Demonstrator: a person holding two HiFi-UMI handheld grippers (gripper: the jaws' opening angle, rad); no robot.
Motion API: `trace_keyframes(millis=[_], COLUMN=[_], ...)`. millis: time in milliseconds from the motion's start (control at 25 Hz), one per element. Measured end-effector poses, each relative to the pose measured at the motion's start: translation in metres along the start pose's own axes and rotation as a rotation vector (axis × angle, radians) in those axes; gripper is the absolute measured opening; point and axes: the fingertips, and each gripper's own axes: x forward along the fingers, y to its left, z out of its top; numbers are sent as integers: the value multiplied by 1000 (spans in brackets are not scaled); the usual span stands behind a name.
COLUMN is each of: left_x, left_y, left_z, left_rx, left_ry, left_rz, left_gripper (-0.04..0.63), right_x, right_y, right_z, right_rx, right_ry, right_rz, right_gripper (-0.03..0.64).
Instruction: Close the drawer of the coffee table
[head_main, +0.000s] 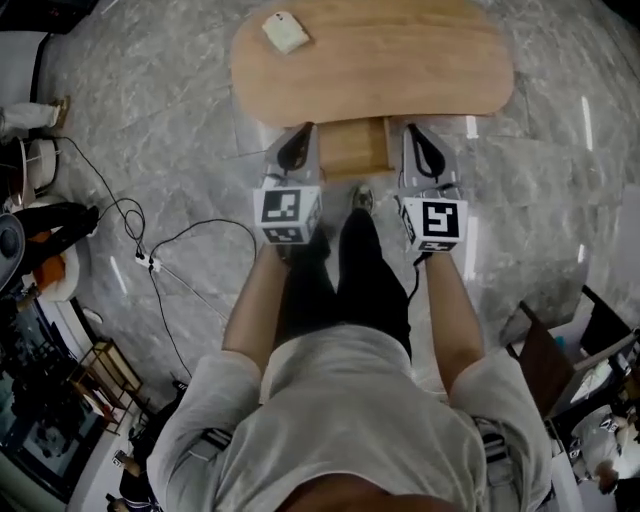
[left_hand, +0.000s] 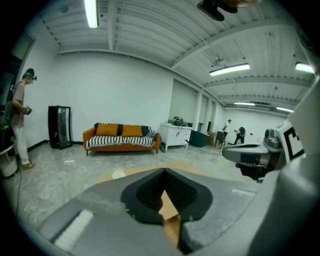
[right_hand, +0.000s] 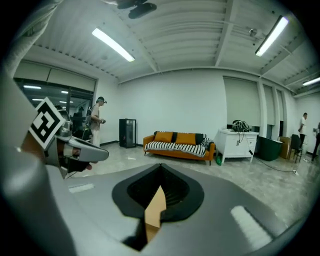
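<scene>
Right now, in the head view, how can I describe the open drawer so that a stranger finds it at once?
Start from the oval wooden coffee table on the grey marble floor. From its near edge a short wooden drawer sticks out toward the person, between the left tool and the right tool. It is the only square-cornered part beyond the rounded top.

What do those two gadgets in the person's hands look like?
The left gripper and right gripper are grey wedges with black ribbed pads, each carrying a cube of black-and-white square markers. The person wears a pale short-sleeved shirt.
</scene>
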Motion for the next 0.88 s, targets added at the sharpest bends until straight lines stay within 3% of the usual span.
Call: trace_keyframes(millis=[320,600,880], left_x=[19,27,40], left_y=[47,76,67], left_z=[-138,-254,-336], left_rx=[-47,-53,-8], left_ry=[182,329,406], left_rz=[53,79,27], left_gripper=[20,20,20], right_x=[50,74,78], right_y=[42,60,76], right_z=[-119,-244,-304], right_rx=[-82,-65,-42], right_ry=[129,300,367], right_rz=[210,280,308], right_gripper=[6,6,6])
